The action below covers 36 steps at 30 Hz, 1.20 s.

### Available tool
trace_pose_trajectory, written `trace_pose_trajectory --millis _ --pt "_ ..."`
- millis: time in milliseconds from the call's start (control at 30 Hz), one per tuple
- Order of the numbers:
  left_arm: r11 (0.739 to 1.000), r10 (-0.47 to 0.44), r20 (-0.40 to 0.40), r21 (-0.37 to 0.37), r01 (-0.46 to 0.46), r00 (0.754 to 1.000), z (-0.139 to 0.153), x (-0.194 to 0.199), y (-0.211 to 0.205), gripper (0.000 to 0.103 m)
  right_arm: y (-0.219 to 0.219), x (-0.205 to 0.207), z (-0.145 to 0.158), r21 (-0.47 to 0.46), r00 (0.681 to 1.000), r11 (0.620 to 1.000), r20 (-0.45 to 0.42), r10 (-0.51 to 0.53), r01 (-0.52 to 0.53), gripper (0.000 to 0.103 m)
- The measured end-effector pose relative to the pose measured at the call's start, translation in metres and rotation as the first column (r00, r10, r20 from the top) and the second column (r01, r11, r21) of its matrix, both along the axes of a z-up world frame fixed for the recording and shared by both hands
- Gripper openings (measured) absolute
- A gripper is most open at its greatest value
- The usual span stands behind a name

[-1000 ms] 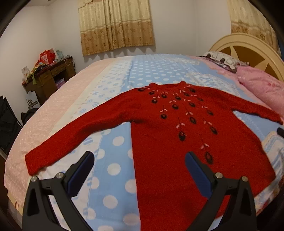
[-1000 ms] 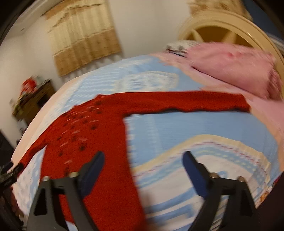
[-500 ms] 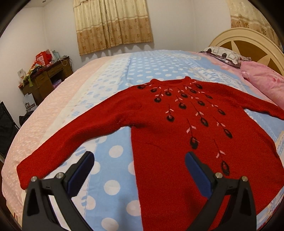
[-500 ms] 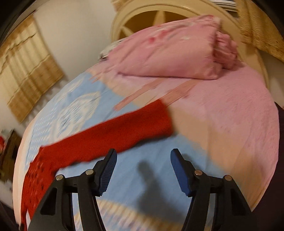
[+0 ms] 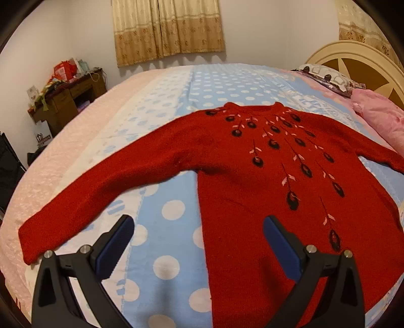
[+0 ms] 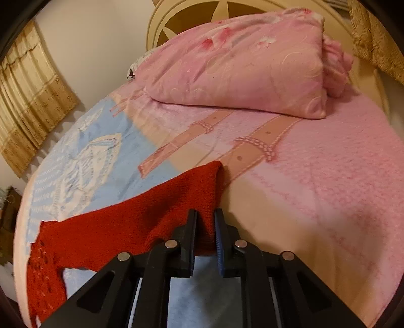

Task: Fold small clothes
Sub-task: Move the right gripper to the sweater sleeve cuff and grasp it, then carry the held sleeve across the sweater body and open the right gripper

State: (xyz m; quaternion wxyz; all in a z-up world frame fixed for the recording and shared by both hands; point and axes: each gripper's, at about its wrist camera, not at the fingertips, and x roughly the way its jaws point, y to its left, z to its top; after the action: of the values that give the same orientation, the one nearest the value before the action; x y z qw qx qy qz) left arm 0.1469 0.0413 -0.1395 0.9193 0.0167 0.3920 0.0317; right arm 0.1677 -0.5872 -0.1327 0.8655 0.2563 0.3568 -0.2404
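A polka-dot blue and pink bedspread (image 5: 174, 209) covers the bed. A folded pink quilt (image 6: 242, 63) lies at the headboard (image 6: 192, 17) end. Tan curtains (image 5: 168, 27) hang beyond, with a cluttered wooden desk (image 5: 68, 101) at the far-left corner.

a home bedroom: bed (image 5: 156, 106) with headboard (image 5: 358, 63), pink pillow (image 6: 240, 65), curtains (image 5: 169, 27), cluttered desk (image 5: 68, 98)

Left hand-held gripper (image 5: 198, 241): matte black plastic frame w/ triangular cut-outs in each arm, two silver round screw heads per side near the finger bases. Fingers (image 5: 115, 246) carry dark blue pads w/ fine ribbing. Right hand-held gripper (image 6: 205, 233): same black build, triangular cut-outs, four silver screw heads across the top, approx. symmetric. Its pads (image 6: 219, 242) are blue w/ a toothed, ridged edge; black backing behind them. No skin, sleeves or cables in view.
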Motion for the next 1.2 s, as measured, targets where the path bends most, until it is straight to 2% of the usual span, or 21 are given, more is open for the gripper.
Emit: trace_pose_trajectory --millis 167,367,533,633,767,900,1067,1200 --pt "1.000 -0.004 0.000 -0.005 0.004 1.000 0.000 0.000 0.005 0.103 0.014 0.006 0.017 -0.051 0.999 0.998 0.020 0.039 -0.038 0.010" --pt "0.999 -0.014 0.005 -0.040 0.015 1.000 0.003 0.002 0.008 0.103 0.053 0.027 0.051 -0.140 0.988 0.981 0.058 0.141 -0.132 0.009" --pt "0.999 -0.018 0.000 -0.041 0.018 1.000 0.004 0.006 0.009 0.103 0.108 0.056 0.082 -0.225 0.959 0.942 0.076 0.273 -0.250 0.009" --pt "0.999 -0.023 0.004 -0.041 0.023 1.000 0.005 0.007 0.009 0.103 0.156 0.074 0.099 -0.296 0.926 0.895 0.077 0.371 -0.334 0.009" --pt "0.999 -0.026 0.010 -0.035 0.027 1.000 0.007 0.009 0.011 0.103 0.227 0.093 0.111 -0.360 0.860 0.815 0.059 0.506 -0.455 0.009" --pt "0.999 -0.031 0.016 -0.032 0.031 0.999 0.010 0.010 0.014 0.103 0.306 0.107 0.104 -0.395 0.772 0.714 0.018 0.635 -0.578 0.009" --pt "0.995 -0.055 0.000 -0.079 0.055 0.998 0.017 0.013 0.016 0.103 0.391 0.115 0.062 -0.401 0.662 0.587 -0.068 0.746 -0.703 0.009" --pt "0.995 -0.073 0.009 -0.064 0.073 0.997 0.021 0.016 0.011 0.103 0.437 0.119 0.007 -0.294 0.554 0.499 -0.147 0.819 -0.815 0.010"
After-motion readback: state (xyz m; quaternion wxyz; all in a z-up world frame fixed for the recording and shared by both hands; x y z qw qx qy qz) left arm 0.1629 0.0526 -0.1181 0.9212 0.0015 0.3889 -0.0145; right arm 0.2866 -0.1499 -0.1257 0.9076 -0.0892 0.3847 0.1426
